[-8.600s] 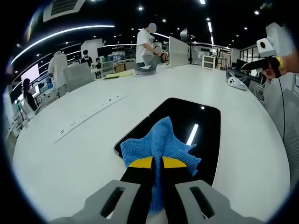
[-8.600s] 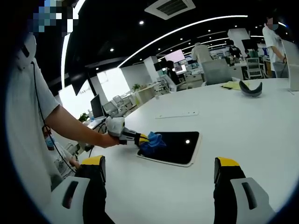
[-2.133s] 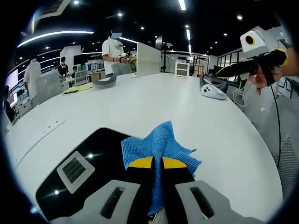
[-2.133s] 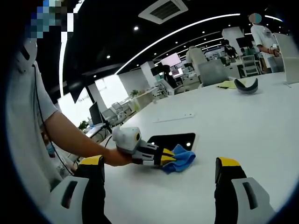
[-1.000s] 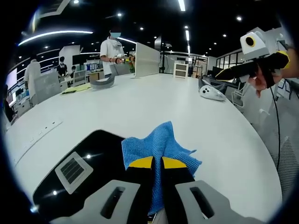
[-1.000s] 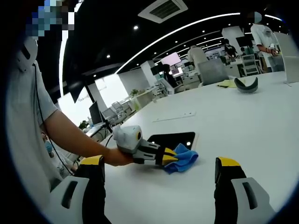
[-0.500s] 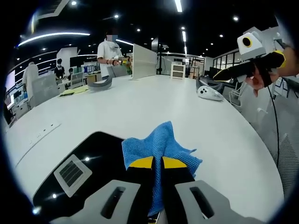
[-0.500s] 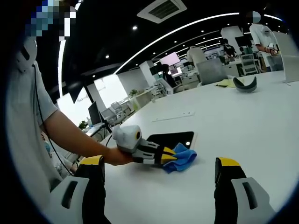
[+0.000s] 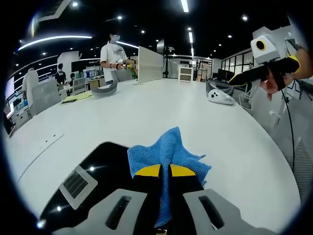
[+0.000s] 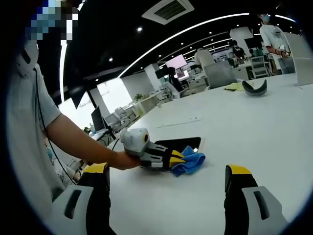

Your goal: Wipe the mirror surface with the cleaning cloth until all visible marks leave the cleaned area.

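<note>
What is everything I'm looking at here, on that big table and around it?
Table: one, white, large and rounded, under everything.
Mirror: one, dark and glossy, flat on the table, reflecting ceiling lights and a vent.
Cleaning cloth: one, blue, bunched at the mirror's edge, partly on the table.
Curved grey object: one, far side of the table.
Yellow sheet: one, beside the curved grey object.
White and dark device: one, far right on the table.
White panel: one, upright at the far edge.
People: several, in the background.
Left gripper: black with yellow tips, shut on the cloth.
Right gripper: yellow tips wide apart, holding nothing, above the table.
</note>
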Motion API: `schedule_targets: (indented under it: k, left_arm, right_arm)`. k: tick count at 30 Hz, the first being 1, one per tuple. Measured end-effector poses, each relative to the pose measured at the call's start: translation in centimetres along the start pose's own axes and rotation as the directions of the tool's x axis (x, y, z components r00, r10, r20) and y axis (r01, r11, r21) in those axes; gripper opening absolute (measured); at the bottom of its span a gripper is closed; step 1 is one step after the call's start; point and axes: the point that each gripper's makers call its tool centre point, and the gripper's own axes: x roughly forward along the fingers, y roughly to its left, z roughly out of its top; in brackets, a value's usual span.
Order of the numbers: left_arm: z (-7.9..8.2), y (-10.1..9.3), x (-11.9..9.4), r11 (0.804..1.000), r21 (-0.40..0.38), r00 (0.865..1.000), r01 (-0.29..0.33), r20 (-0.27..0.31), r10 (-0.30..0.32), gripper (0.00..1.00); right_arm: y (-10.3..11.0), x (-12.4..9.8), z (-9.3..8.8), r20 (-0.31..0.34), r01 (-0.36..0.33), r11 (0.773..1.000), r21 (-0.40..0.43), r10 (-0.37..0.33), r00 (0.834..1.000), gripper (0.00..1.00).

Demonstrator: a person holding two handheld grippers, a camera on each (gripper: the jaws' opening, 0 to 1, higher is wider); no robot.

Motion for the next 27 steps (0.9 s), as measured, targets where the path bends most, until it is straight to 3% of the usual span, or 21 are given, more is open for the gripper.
schedule_targets:
  k: [27]
  left_arm:
    - [0.9,2.6,0.7,1.000,0.024,1.000,0.002,0.010,-0.002,0.03]
  right_arm:
    - [-0.5,0.1,-0.2,-0.013,0.012,1.000,0.000,-0.012,1.000,0.98]
